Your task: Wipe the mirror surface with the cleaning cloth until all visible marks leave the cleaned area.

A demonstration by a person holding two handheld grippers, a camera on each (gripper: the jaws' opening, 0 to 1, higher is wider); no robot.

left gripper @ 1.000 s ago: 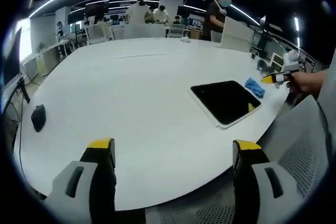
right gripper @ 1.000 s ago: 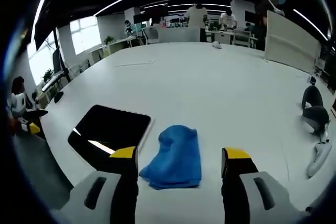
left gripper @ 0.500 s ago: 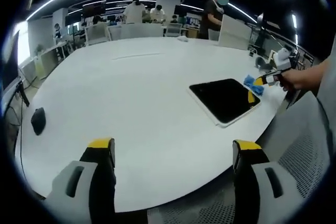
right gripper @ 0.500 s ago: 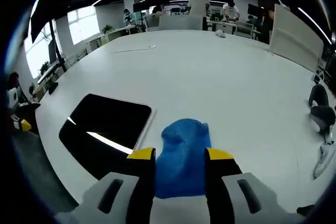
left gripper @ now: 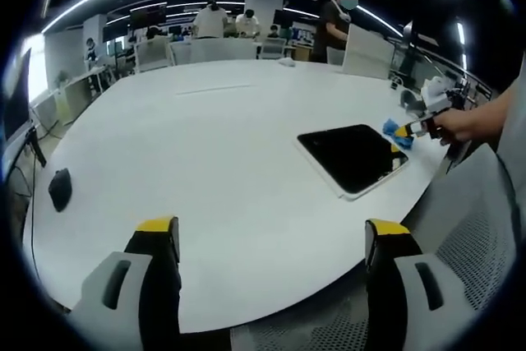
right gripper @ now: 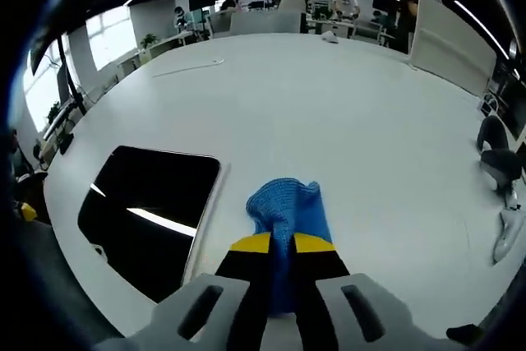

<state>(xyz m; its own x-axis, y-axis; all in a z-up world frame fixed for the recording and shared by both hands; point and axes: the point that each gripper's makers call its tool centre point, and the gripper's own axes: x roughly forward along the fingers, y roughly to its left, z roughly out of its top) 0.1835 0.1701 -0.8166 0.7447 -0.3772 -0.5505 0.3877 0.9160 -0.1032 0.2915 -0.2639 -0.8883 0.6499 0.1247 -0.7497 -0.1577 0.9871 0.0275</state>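
The mirror (left gripper: 352,158) is a dark rectangular panel in a white frame, lying flat near the white table's right edge; in the right gripper view the mirror (right gripper: 148,211) lies left of the jaws. My right gripper (right gripper: 281,244) is shut on the blue cleaning cloth (right gripper: 286,203), which bunches up just right of the mirror's edge. In the left gripper view the right gripper (left gripper: 404,131) and the cloth (left gripper: 391,130) sit at the mirror's far right corner, held by a hand. My left gripper (left gripper: 271,232) stands open over the table's near edge, holding nothing.
A black computer mouse (left gripper: 60,187) lies at the table's left. White partition panels (right gripper: 448,51) stand at the far side. Dark and white objects (right gripper: 496,162) lie at the right edge. People stand at desks in the background. A mesh chair (left gripper: 477,260) is at the lower right.
My right gripper has closed on the blue cloth, from wide open a second ago to fully shut, gathering the cloth into a bunch. The left gripper has not moved.
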